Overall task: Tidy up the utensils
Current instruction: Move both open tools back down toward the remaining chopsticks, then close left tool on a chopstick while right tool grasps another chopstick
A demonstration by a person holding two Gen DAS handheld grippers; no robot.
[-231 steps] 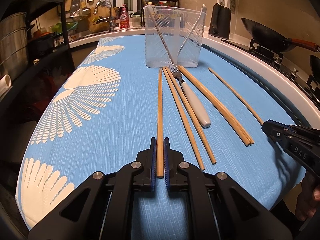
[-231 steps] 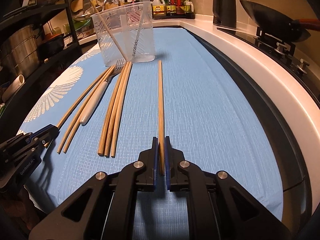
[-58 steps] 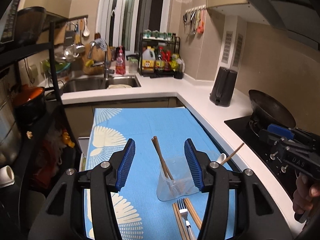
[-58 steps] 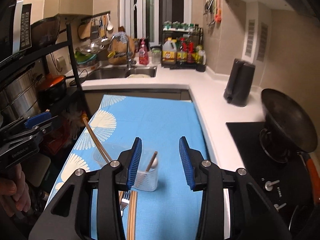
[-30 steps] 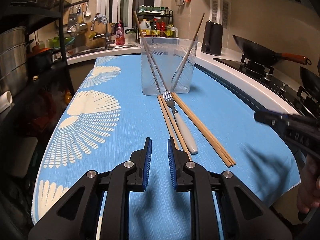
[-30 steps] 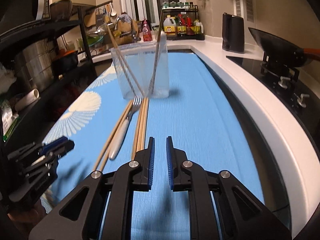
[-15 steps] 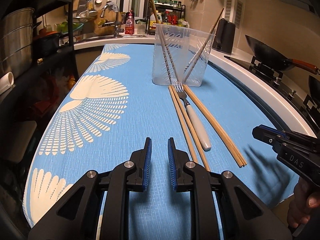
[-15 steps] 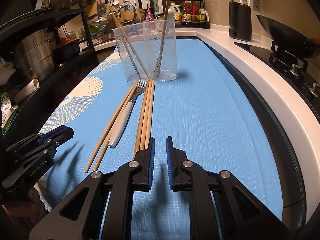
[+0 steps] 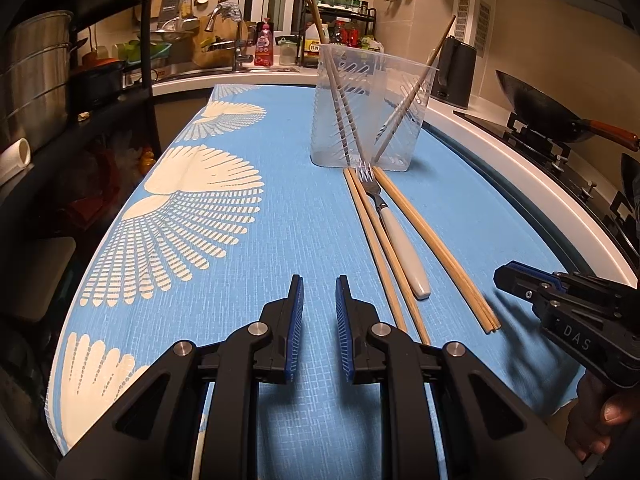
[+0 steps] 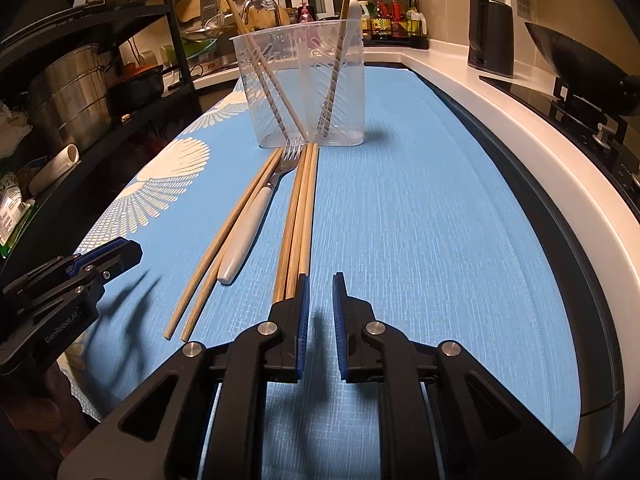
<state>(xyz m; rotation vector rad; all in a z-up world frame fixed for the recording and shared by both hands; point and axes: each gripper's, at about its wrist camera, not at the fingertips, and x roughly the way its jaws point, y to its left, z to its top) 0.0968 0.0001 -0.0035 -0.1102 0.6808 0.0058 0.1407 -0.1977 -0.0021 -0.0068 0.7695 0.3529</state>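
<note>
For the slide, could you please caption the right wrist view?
Right gripper, nearly closed and empty, beside chopsticks and fork before the clear holder.

Both wrist views look low along the blue cloth (image 9: 280, 200), sharing the clear cup (image 10: 304, 80)

Home kitchen: sink faucet (image 9: 236, 36), wok (image 9: 540, 110), kettle (image 10: 491, 40).

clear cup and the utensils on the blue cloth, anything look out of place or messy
Nothing spilled or damaged. The clear cup stands upright with chopsticks leaning crossed inside. Still out of place: a fork and two groups of loose chopsticks lying flat on the blue cloth in front of it.
</note>
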